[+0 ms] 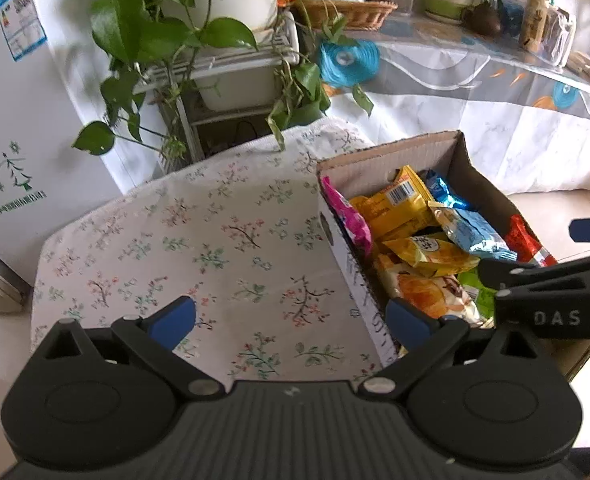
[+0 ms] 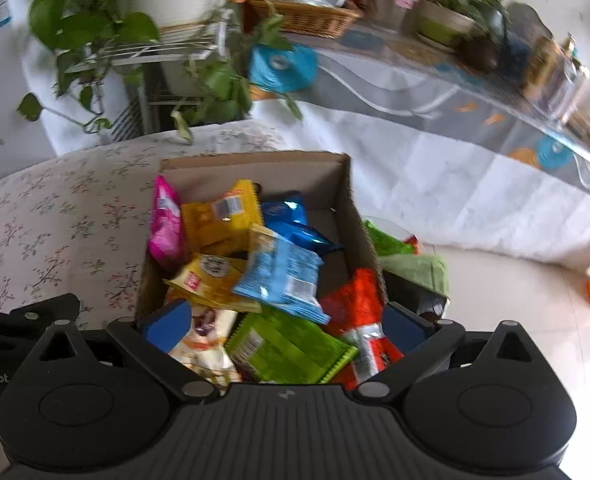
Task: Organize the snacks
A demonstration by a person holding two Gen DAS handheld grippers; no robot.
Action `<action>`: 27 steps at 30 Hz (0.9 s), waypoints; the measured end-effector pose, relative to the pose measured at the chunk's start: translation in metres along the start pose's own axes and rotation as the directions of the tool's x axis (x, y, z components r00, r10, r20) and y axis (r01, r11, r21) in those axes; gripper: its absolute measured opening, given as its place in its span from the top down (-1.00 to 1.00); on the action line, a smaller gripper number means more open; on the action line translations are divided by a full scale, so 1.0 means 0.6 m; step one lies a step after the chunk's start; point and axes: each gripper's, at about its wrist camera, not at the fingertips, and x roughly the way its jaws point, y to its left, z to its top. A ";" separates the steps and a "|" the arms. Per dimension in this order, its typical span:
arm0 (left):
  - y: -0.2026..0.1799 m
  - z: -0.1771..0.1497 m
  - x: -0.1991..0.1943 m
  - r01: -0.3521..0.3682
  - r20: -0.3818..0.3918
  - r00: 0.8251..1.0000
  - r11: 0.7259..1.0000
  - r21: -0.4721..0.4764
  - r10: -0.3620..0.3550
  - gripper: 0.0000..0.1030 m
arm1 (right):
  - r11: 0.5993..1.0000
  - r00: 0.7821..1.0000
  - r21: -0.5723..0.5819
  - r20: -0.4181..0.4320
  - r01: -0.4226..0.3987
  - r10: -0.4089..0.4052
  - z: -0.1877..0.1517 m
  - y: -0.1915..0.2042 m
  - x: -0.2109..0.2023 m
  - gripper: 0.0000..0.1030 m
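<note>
Snacks [image 2: 279, 276] piled in an open cardboard box [image 2: 255, 168] sitting on a floral cloth [image 1: 215, 240]. Left gripper [image 1: 291, 320] spread wide, empty, over bare cloth just beside the box's left wall. Right gripper [image 2: 283, 328] also spread, empty, above the box's near end. Only the right view shows the green packet [image 2: 291, 348] in full and more green packets [image 2: 391, 244] outside the box's right wall; left view catches the fridge [image 1: 23, 128].
</note>
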 end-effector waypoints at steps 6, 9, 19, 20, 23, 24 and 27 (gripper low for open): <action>0.048 -0.015 -0.013 -0.017 0.020 1.000 1.000 -0.013 0.017 -0.97 | 0.996 0.997 -0.052 0.010 -0.071 0.071 0.007 0.046 0.002 -1.00; 0.078 -0.026 -0.017 -0.043 0.021 0.999 0.999 -0.019 0.044 -0.97 | 0.990 0.994 -0.084 0.010 -0.111 0.112 0.010 0.074 0.004 -1.00; 0.171 -0.073 -0.019 -0.090 -0.027 0.996 0.992 -0.090 0.088 -0.97 | 0.964 0.977 -0.158 -0.034 -0.214 0.211 0.011 0.170 0.024 -1.00; 0.178 -0.078 -0.017 -0.092 -0.033 0.995 0.991 -0.096 0.089 -0.97 | 0.962 0.976 -0.166 -0.037 -0.218 0.215 0.010 0.179 0.025 -1.00; 0.198 -0.094 -0.013 -0.096 -0.052 0.994 0.989 -0.116 0.091 -0.97 | 0.954 0.972 -0.186 -0.049 -0.236 0.231 0.005 0.202 0.031 -1.00; 0.205 -0.099 -0.011 -0.097 -0.058 0.994 0.987 -0.125 0.090 -0.97 | 0.953 0.970 -0.184 -0.056 -0.242 0.236 0.003 0.209 0.034 -1.00; 0.224 -0.113 -0.003 -0.099 -0.074 0.993 0.984 -0.148 0.088 -0.97 | 0.949 0.965 -0.180 -0.083 -0.259 0.248 -0.005 0.224 0.041 -1.00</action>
